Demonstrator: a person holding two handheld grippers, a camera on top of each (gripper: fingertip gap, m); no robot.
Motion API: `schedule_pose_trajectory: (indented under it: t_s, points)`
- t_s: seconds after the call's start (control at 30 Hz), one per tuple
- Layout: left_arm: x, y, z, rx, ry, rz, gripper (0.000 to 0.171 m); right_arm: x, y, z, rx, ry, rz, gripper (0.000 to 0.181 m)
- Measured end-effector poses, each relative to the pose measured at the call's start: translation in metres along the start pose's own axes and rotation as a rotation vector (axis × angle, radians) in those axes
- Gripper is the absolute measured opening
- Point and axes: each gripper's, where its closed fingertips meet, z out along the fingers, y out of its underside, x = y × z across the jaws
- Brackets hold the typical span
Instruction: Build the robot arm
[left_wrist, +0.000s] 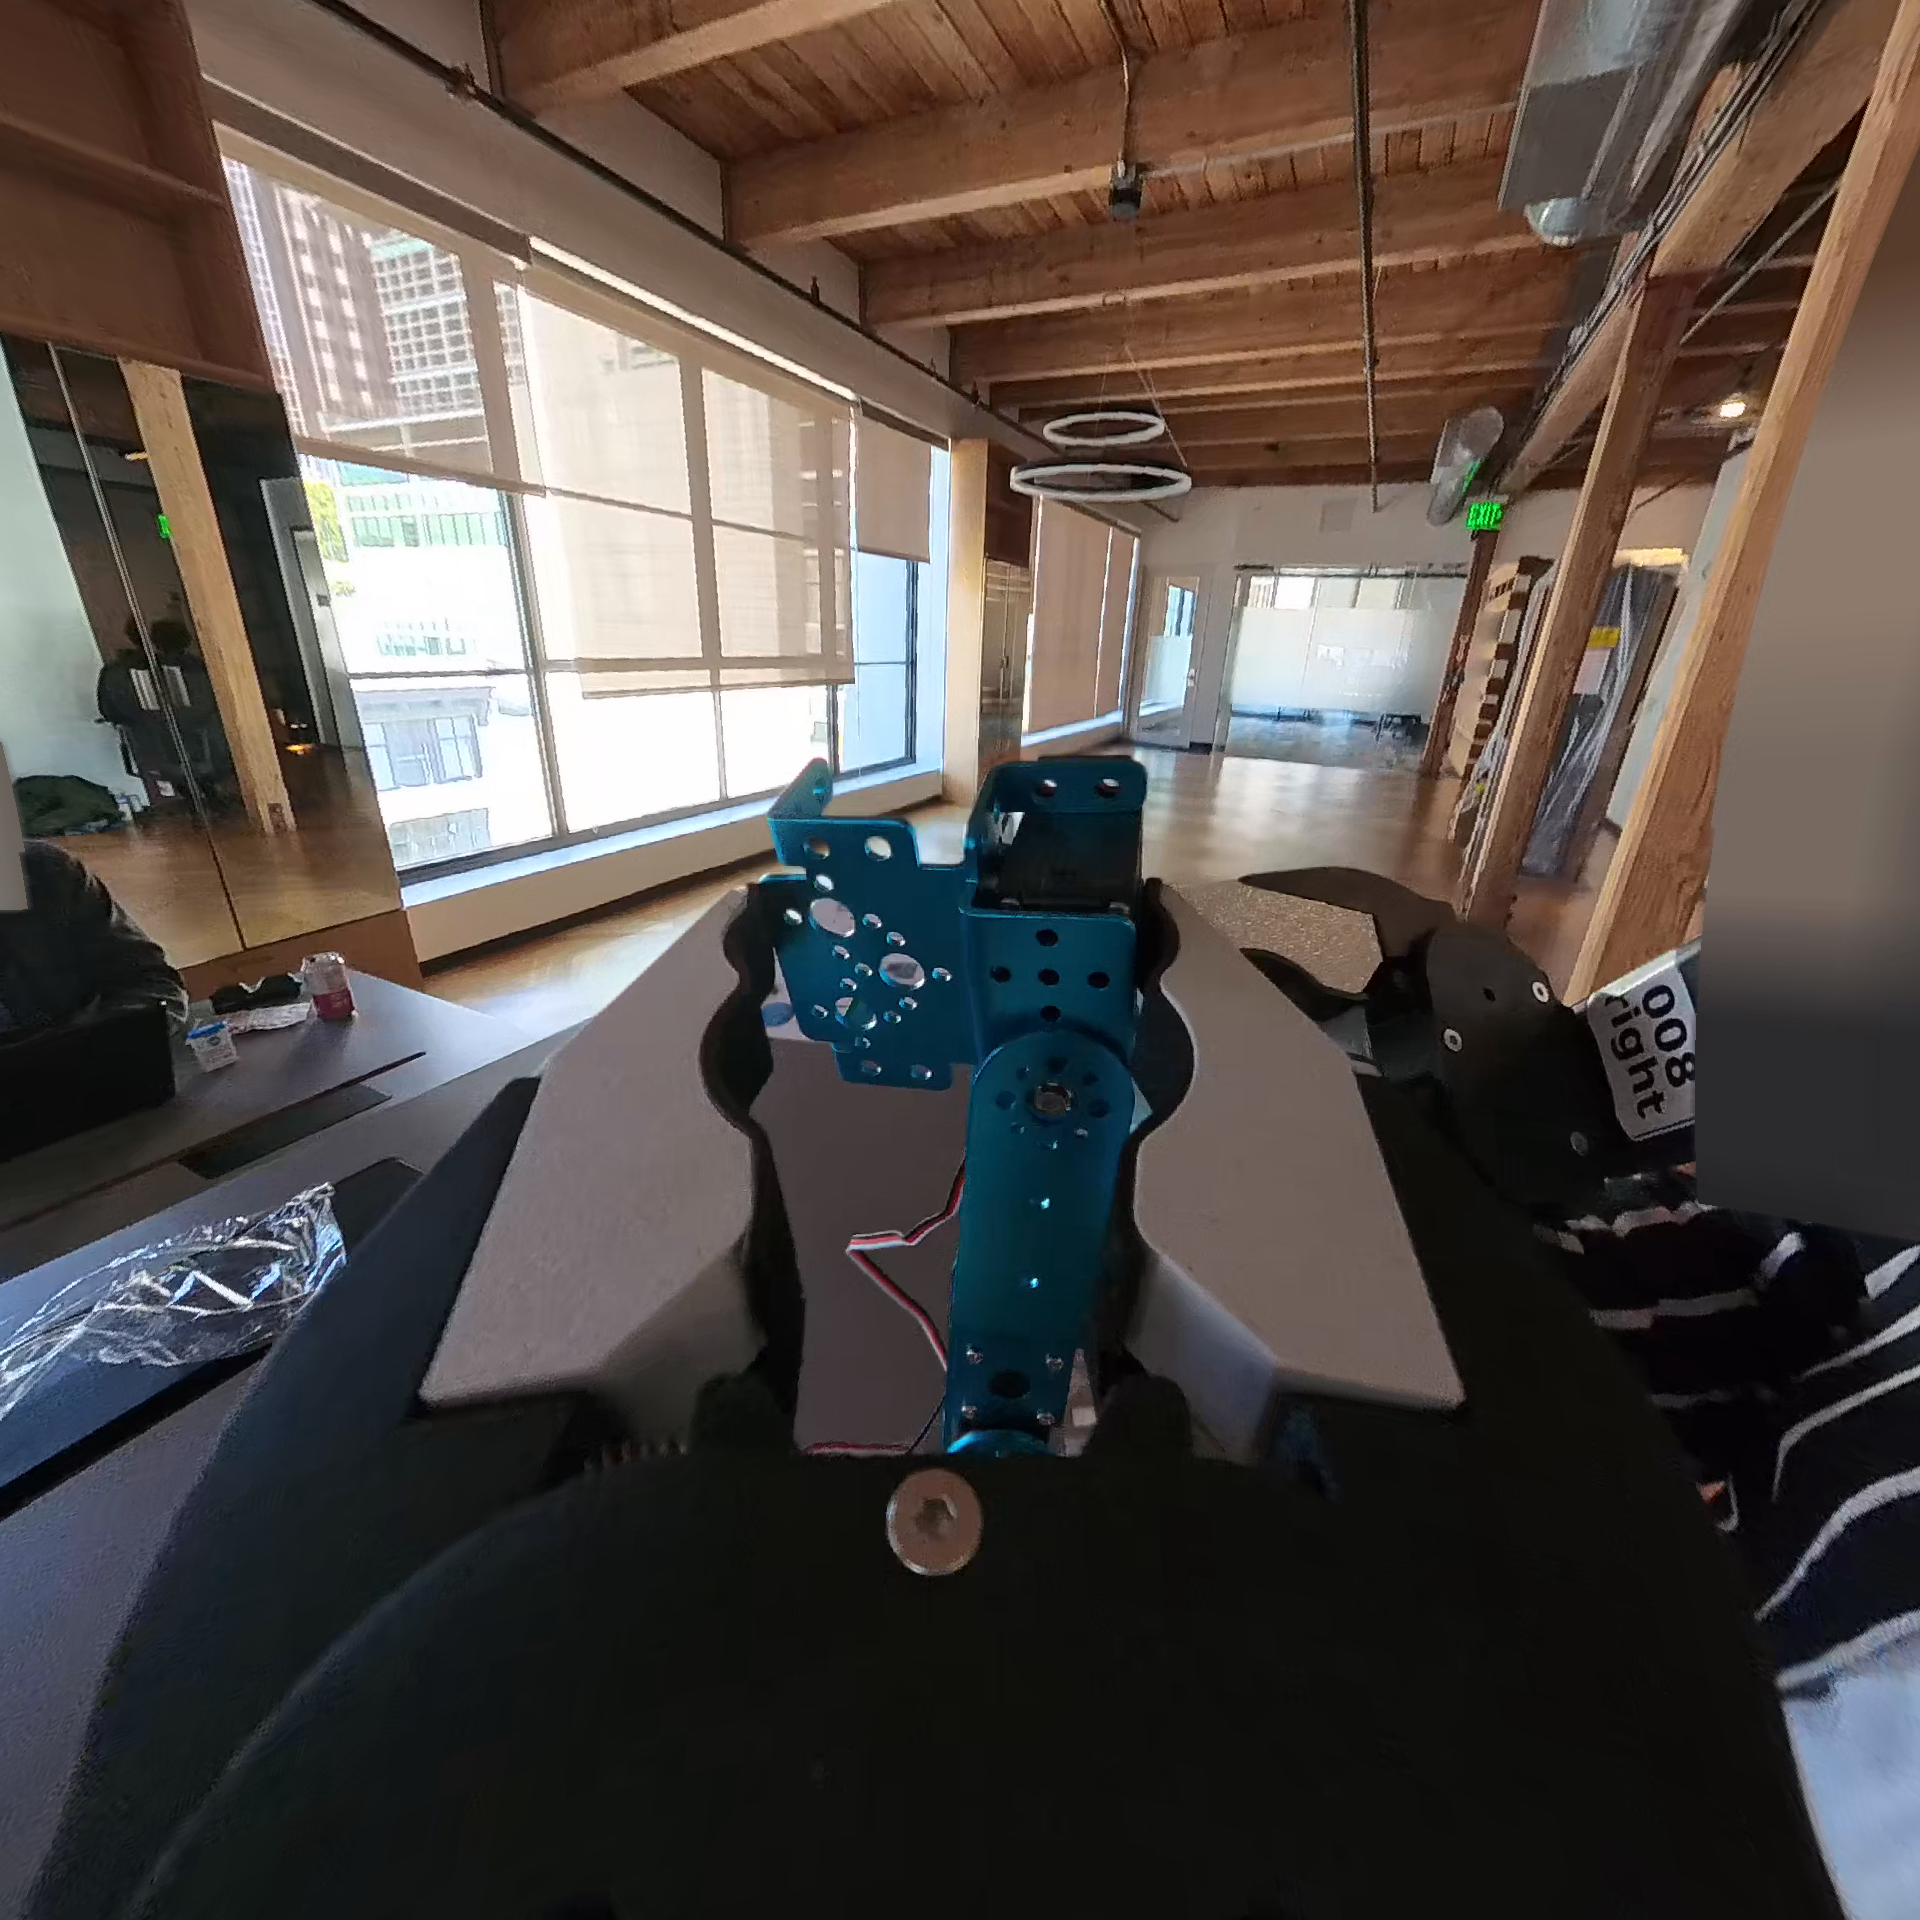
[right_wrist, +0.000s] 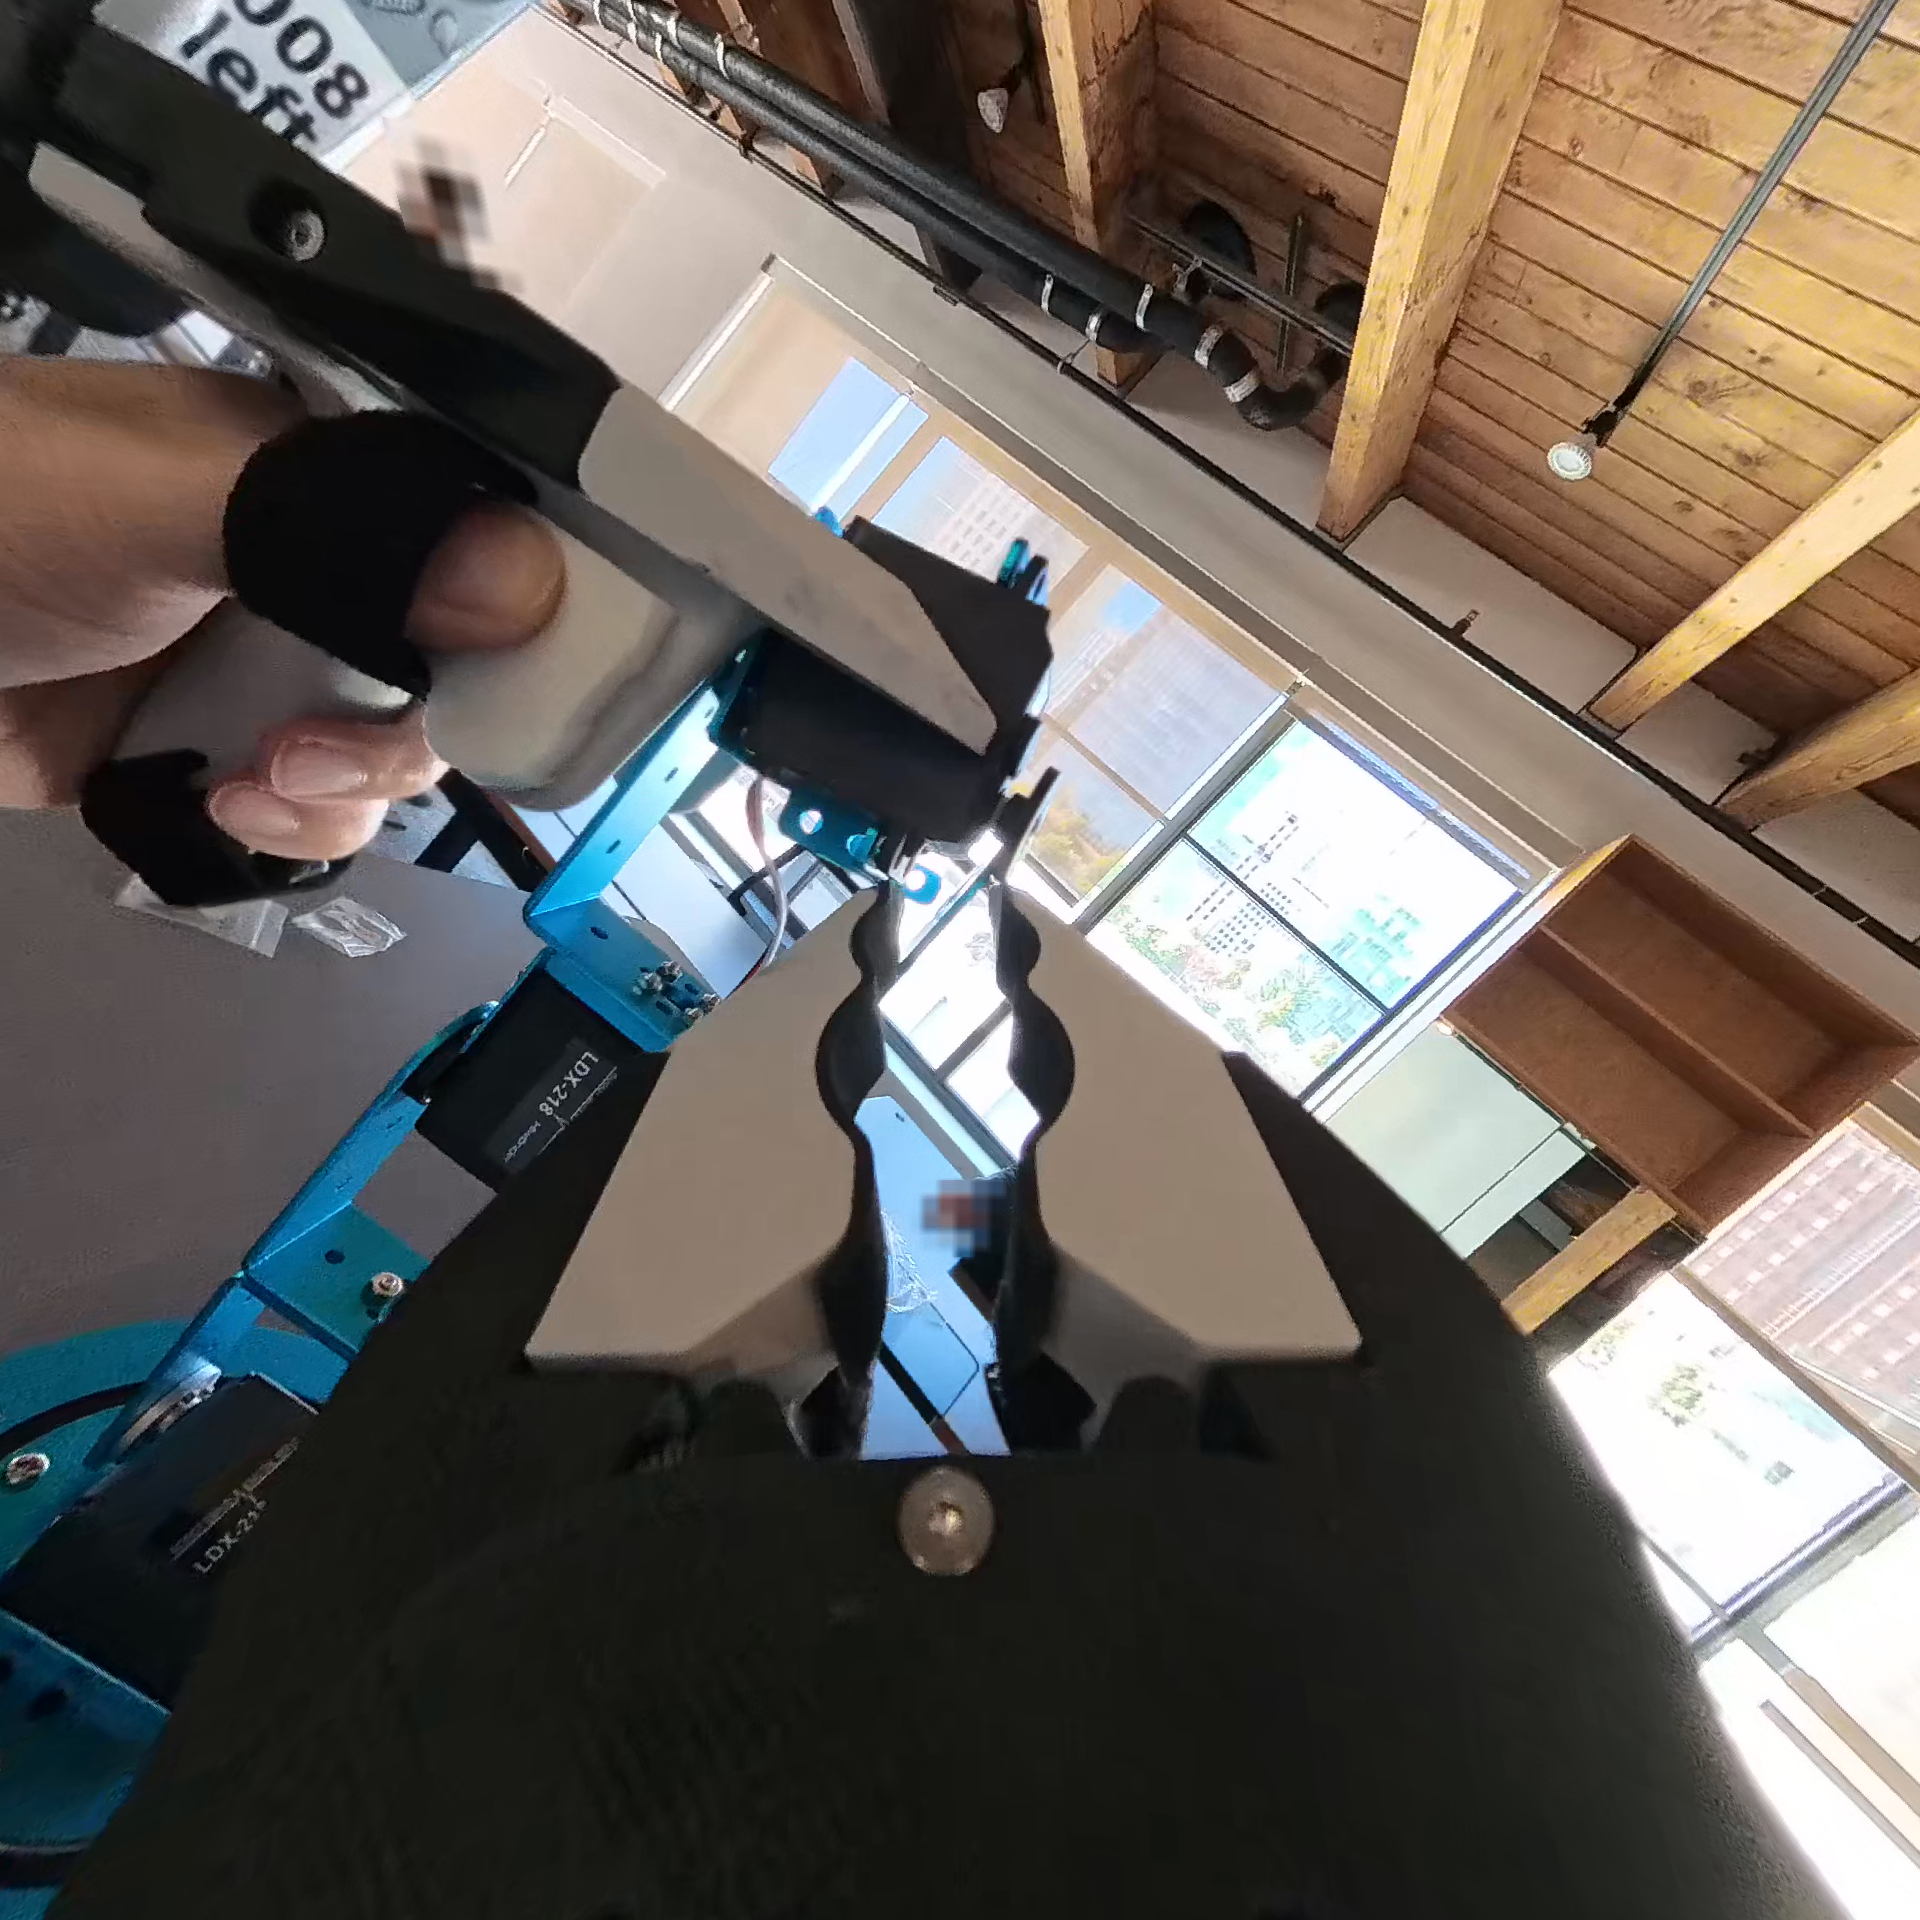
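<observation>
Here the left tool (left_wrist: 951, 935) clamps the blue servo bracket (left_wrist: 1049, 935)

The bracket assembly (left_wrist: 966, 966) was glossy blue anodised metal; the ceiling beams (left_wrist: 1091, 166) were rough bare wood.

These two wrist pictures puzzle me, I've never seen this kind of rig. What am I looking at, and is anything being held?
No robot: a person holds two hand-held grippers, each with a camera looking along its fingers. In the left wrist view, the left gripper is clamped on a blue metal servo arm; a crumpled plastic bag and a can lie on dark tables. In the right wrist view, the right gripper, nearly closed, meets that arm's small blue end piece; whether it grips is unclear. The person's hand holds the other gripper.
</observation>
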Motion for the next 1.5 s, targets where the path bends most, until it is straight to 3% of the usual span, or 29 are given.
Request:
schedule_pose_trajectory:
  t_s: [0.23, 0.53, 0.63, 0.73, 1.0, 1.33, 1.5]
  points:
    - [0.002, 0.0021, -0.0004, -0.115, -0.013, 0.058, 0.068, -0.0014, -0.0005, -0.0016, 0.022, -0.022, 0.033, 0.015]
    - [0.0009, 0.0021, -0.0011, -0.14, -0.005, 0.01, 0.068, -0.0004, -0.0032, -0.0007, 0.064, -0.009, 0.013, 0.018]
    - [0.0004, 0.0017, -0.0018, -0.141, -0.008, 0.0, 0.068, 0.0057, -0.005, -0.0015, 0.088, 0.048, 0.006, 0.03]
    - [0.0011, 0.0017, -0.0015, -0.158, -0.023, 0.026, 0.068, 0.0018, -0.0052, -0.0016, 0.11, 0.044, -0.007, 0.021]
    - [0.0004, 0.0015, -0.0022, -0.186, -0.045, 0.068, 0.068, 0.0025, -0.0068, -0.0004, 0.144, 0.042, -0.075, 0.023]
    - [0.0026, 0.0019, -0.0019, -0.195, -0.028, 0.071, 0.068, -0.0021, -0.0034, 0.001, 0.159, -0.029, 0.095, 0.012]
    - [0.0045, 0.0024, -0.0003, -0.194, -0.016, 0.065, 0.068, -0.0004, -0.0022, 0.0004, 0.162, -0.016, 0.09, 0.012]
